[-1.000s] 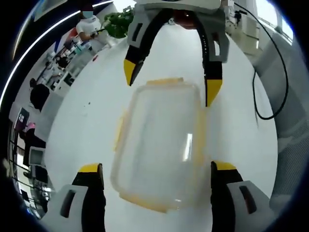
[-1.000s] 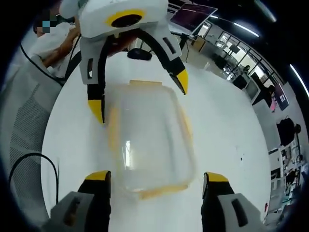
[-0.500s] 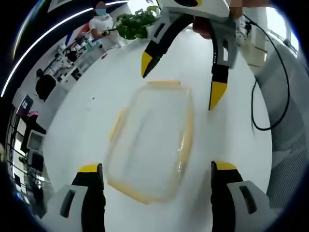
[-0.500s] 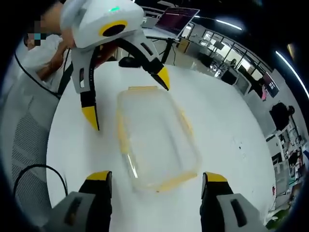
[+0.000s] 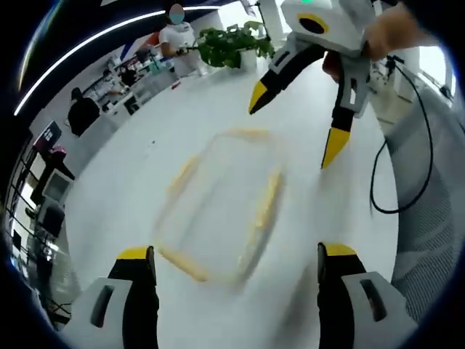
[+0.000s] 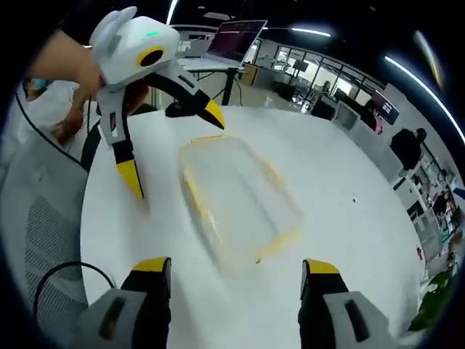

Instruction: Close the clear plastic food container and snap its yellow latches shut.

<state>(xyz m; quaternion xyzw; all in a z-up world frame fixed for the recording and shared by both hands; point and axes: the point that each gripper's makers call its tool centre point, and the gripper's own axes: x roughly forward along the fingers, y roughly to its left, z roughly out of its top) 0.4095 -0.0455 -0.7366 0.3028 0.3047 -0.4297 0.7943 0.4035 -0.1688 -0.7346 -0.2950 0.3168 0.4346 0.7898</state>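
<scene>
Bright overhead light, seemingly motion-blurred

Bench [image 5: 145, 182]: white top bare on all sides of the container [image 5: 218, 211], so you have room to pass along either long edge.
Left claw [image 5: 231, 263]: jaws spread wide, nothing between them, held above the bench short of the container's near end.
Right claw [image 6: 231, 273]: jaws likewise apart and empty, facing the opposite end; it also shows in the left gripper view [image 5: 298, 120], over the far end.
Cable [image 5: 385, 174]: black loop hanging beside the bench edge, clear of the container.
Plant [image 5: 232, 45]: at the far rim, well apart.
</scene>
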